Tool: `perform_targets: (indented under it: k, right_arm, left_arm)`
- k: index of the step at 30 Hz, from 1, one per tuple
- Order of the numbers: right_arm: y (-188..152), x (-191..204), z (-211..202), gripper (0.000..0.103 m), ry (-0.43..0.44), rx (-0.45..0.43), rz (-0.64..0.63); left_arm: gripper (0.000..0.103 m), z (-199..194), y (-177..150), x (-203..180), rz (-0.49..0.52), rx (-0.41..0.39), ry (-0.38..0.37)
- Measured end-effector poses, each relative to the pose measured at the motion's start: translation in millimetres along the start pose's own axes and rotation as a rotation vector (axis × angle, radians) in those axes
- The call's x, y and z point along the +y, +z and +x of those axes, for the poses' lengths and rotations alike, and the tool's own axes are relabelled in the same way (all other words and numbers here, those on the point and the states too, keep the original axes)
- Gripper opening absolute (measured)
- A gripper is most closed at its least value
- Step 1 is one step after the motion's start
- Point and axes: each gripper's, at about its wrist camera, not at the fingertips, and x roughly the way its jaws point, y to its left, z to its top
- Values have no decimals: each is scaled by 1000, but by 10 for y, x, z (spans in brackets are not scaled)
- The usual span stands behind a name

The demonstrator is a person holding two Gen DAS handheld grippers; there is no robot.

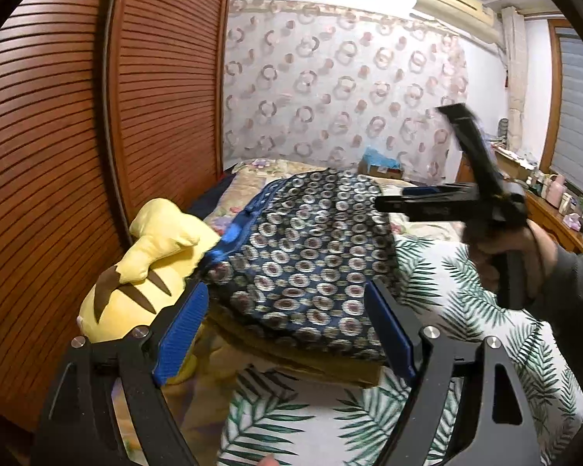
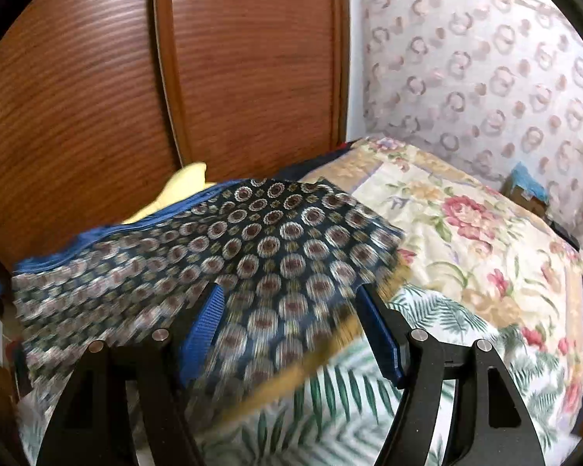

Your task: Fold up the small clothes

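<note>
A dark blue garment with round medallion print and a blue waistband (image 1: 311, 248) (image 2: 268, 256) lies folded on a tan piece of cloth (image 1: 330, 372) on the palm-leaf bed sheet (image 1: 466, 310). My left gripper (image 1: 287, 326) is open just in front of the garment's near edge, with its blue pads on either side and apart from the cloth. My right gripper (image 2: 291, 326) is also open, low over the garment's right corner; the picture there is blurred. In the left wrist view the right gripper (image 1: 419, 159) hangs above the bed with its fingers spread, held by a hand in a dark sleeve.
A yellow plush toy (image 1: 144, 272) lies left of the garment against the slatted wooden wardrobe doors (image 1: 97, 136). A floral quilt (image 2: 466, 233) covers the far bed. A cardboard box (image 1: 381, 167) stands by the patterned wall, and a cluttered shelf (image 1: 555, 198) runs along the right.
</note>
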Motion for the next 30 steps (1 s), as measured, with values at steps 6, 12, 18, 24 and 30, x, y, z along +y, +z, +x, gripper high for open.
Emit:
perform_targets:
  k: [6, 12, 18, 24, 30]
  right_arm:
    - [-587, 89, -861, 72, -81, -89, 45]
    - [-1247, 228, -1693, 72, -170, -153, 122]
    - [-1770, 409, -2426, 73, -295, -214, 194]
    - [-2107, 617, -3020, 73, -382, -255, 255]
    - [-2267, 859, -3298, 73, -439, -291, 289]
  left_arm:
    - [83, -134, -29, -308, 63, -11, -20]
    - [83, -233, -92, -708, 124, -19, -77]
    - [83, -354, -110, -1067, 149, -31, -149]
    - [83, -548, -78, -1362, 166, -57, -199]
    - [83, -685, -53, -1520, 169, -77, -217]
